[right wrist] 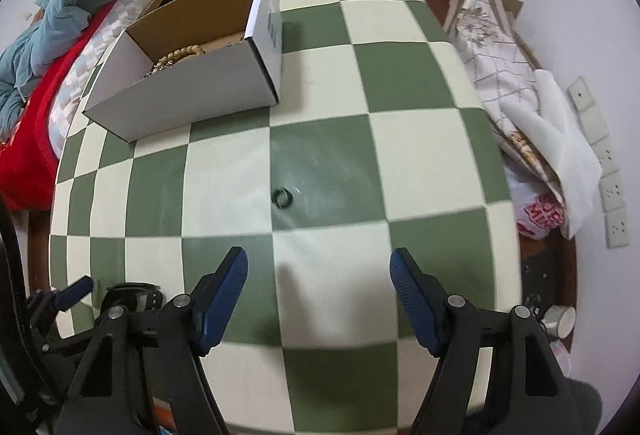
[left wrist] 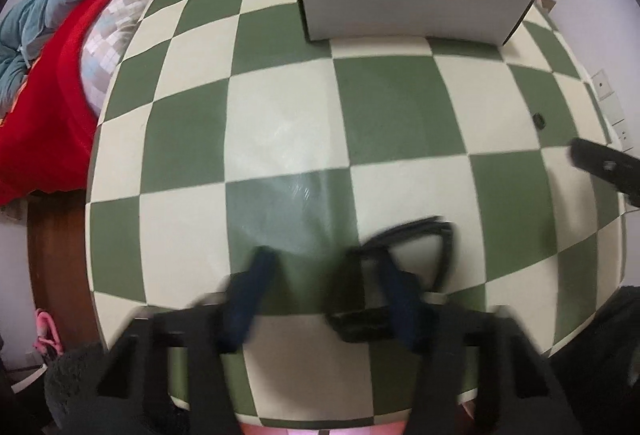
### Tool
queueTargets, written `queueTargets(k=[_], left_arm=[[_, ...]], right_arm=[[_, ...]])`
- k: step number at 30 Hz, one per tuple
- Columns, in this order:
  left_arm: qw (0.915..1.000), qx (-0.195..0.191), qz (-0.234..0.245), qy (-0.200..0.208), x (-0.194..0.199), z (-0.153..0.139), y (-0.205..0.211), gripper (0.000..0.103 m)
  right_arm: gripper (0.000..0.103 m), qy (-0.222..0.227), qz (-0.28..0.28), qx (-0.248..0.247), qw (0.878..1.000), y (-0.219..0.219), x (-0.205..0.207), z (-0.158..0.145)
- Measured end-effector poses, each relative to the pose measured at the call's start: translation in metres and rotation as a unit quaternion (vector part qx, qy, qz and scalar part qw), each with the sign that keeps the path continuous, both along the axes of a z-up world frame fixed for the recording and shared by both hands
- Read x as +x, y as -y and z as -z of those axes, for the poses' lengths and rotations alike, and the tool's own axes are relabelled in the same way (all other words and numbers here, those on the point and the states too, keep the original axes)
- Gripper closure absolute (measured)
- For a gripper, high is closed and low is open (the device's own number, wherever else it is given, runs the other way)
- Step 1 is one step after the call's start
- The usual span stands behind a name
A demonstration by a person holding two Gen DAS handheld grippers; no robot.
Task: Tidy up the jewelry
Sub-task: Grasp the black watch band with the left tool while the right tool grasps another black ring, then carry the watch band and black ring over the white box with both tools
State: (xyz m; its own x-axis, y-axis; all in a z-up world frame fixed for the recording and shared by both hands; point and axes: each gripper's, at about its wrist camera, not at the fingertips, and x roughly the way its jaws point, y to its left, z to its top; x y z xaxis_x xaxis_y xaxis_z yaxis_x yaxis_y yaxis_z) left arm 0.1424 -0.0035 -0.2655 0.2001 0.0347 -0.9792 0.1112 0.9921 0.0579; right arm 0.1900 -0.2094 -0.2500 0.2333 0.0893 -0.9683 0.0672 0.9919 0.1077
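writing: dark print on the side wall of the cardboard box, too blurred to read; red letters on a plastic bag by the wall, only partly legible
box: open top, white outside, brown inside, at the far side of the checkered surface
box contents: a string of tan beads and some small metallic pieces, type unclear
ring: small dark ring lying alone on a green square mid-surface, ahead of the right gripper, not touched
black strap item: dark looped band, maybe a watch, blurred, lying at the near edge of the surface
left gripper: pointing steeply down; blue fingers part-way apart, one of them over the strap item; grip cannot be told through the blur
right gripper fingers: wide apart, nothing between, pointing steeply down over the surface
surroundings: bed with a red cover beside the surface
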Motion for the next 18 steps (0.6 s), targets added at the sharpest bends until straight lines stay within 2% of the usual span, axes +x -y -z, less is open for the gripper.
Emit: queueTargets(k=[1, 2, 7, 11, 14, 17, 18], left_arm=[[1.0, 0.0, -0.002, 0.0, 0.003, 0.0, 0.001, 0.083], [1.0, 0.004, -0.002, 0.001, 0.005, 0.0, 0.001, 0.085], [0.9998, 0.002, -0.016, 0.01, 0.02, -0.002, -0.002, 0.091], [0.9997, 0.002, -0.02, 0.012, 0.029, -0.004, -0.003, 0.091], [0.9997, 0.004, -0.018, 0.015, 0.03, -0.005, -0.001, 0.091], [0.9997, 0.003, -0.02, 0.017, 0.028, -0.005, 0.0, 0.091], [0.9996, 0.002, -0.021, 0.017, 0.028, -0.006, 0.0, 0.091]], right_arm=[[0.028, -0.002, -0.002, 0.0, 1.0, -0.002, 0.005, 0.004], [0.028, -0.003, -0.004, 0.001, 1.0, -0.003, 0.01, 0.007], [0.041, -0.008, -0.017, -0.003, 1.0, -0.015, 0.029, 0.021], [0.048, -0.001, -0.027, -0.009, 1.0, -0.023, 0.036, 0.023], [0.062, 0.005, -0.033, -0.023, 0.999, -0.028, 0.035, 0.023], [0.089, 0.017, -0.047, -0.049, 0.998, -0.036, 0.032, 0.022], [0.091, 0.019, -0.05, -0.05, 0.997, -0.037, 0.031, 0.022]])
